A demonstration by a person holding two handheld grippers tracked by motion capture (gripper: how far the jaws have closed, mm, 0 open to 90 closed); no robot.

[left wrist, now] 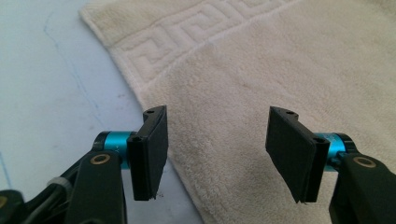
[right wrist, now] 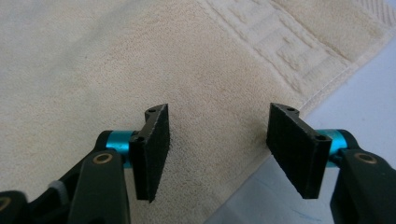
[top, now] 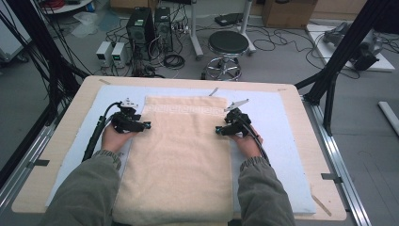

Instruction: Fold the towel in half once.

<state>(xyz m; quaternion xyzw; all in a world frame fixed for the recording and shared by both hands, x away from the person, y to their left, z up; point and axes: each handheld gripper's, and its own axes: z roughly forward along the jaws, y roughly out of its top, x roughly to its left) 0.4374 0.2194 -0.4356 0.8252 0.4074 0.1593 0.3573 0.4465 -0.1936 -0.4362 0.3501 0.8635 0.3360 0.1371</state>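
A cream towel with a key-pattern band at its far end lies flat on a pale blue mat. My left gripper rests low at the towel's left edge, near the far corner, and is open. In the left gripper view the towel's edge runs between the jaws of the left gripper, with the mat on the left. My right gripper sits at the towel's right edge and is open too. In the right gripper view the right gripper straddles the towel and mat; nothing is pinched.
The mat lies on a wooden table. Beyond the far edge stand a black stool and computer towers among floor cables. A black frame post rises at the right, and cable bundles hang at the left.
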